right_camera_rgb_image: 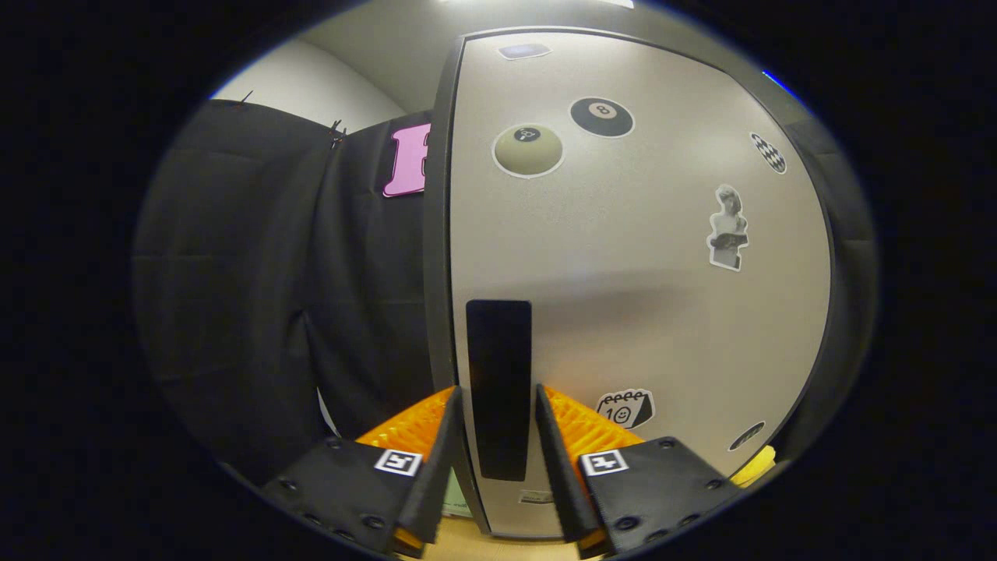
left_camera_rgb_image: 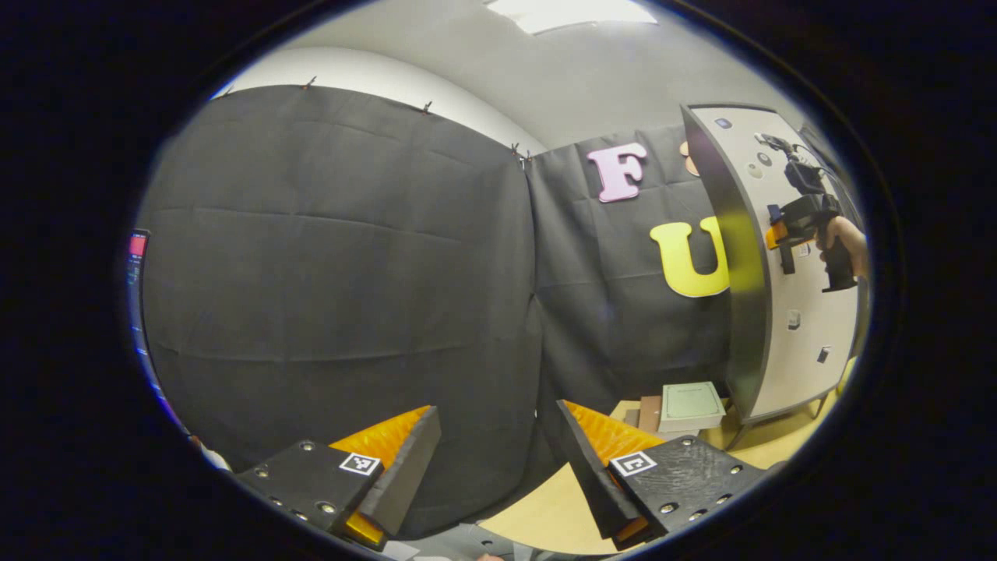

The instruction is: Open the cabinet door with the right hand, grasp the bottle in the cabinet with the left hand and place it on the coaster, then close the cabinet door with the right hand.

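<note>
Two fingers of the right tool [right_camera_rgb_image: 497, 436] stand either side of the dark vertical handle [right_camera_rgb_image: 498, 388] on the cabinet door [right_camera_rgb_image: 623, 296] in the right gripper view, close against its edges; whether they actually press on it cannot be told. Stickers dot the pale door beyond: two billiard balls [right_camera_rgb_image: 601, 117] near the top, a small bust [right_camera_rgb_image: 728, 228] at right, a calendar sticker [right_camera_rgb_image: 625, 407] low beside the handle. Black booth cloth [right_camera_rgb_image: 257, 296] hangs to the left of the door's dark edge.

Spread wide and holding nothing, the left tool [left_camera_rgb_image: 498, 460] hovers over the corner of a light wooden table [left_camera_rgb_image: 545, 510] in the left gripper view, facing the black cloth wall. Farther off at right, that view takes in what the other cannot: the whole cabinet [left_camera_rgb_image: 779, 312] standing on thin legs at the table's far side, seen at an angle, with the right tool at its front face and the person's hand [left_camera_rgb_image: 845, 243] gripping its grip. A pale green booklet [left_camera_rgb_image: 692, 405] lies on a stack on the table near the cabinet's foot. Neither the bottle nor the coaster can be made out; the door hides the cabinet's inside.
</note>
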A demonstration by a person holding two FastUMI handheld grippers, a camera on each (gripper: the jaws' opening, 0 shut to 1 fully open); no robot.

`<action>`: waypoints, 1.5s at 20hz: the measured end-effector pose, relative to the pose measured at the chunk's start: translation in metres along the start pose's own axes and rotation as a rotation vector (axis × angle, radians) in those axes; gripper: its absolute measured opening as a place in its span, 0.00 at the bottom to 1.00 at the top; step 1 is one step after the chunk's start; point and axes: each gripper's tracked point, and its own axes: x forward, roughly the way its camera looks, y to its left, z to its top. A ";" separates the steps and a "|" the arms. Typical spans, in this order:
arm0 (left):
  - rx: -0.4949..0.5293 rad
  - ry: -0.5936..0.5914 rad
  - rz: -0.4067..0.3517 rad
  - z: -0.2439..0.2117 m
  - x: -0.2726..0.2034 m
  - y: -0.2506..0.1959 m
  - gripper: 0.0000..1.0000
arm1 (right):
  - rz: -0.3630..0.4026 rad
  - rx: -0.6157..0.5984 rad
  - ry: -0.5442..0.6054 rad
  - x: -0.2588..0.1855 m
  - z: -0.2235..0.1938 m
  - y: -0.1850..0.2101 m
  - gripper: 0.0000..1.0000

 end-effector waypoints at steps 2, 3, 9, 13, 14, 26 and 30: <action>0.001 0.001 0.000 -0.002 0.001 0.002 0.89 | -0.019 0.004 0.036 -0.002 -0.004 -0.002 0.42; 0.000 0.001 -0.002 -0.002 0.002 0.003 0.89 | -0.027 0.012 0.031 0.004 -0.005 -0.001 0.35; -0.018 0.003 -0.030 -0.005 0.012 -0.004 0.91 | -0.002 -0.050 0.059 -0.005 -0.006 0.001 0.16; -0.025 -0.018 -0.077 0.004 0.017 -0.022 0.91 | 0.055 -0.034 0.064 -0.020 -0.007 0.003 0.16; -0.026 -0.021 -0.093 0.005 0.019 -0.027 0.91 | 0.067 -0.038 0.065 -0.027 -0.006 0.004 0.16; -0.031 -0.064 -0.357 0.027 0.023 -0.144 0.89 | 0.184 -0.042 0.073 -0.073 0.001 0.001 0.16; -0.019 -0.079 -0.420 0.033 0.014 -0.184 0.89 | 0.239 -0.033 0.060 -0.087 0.002 -0.006 0.16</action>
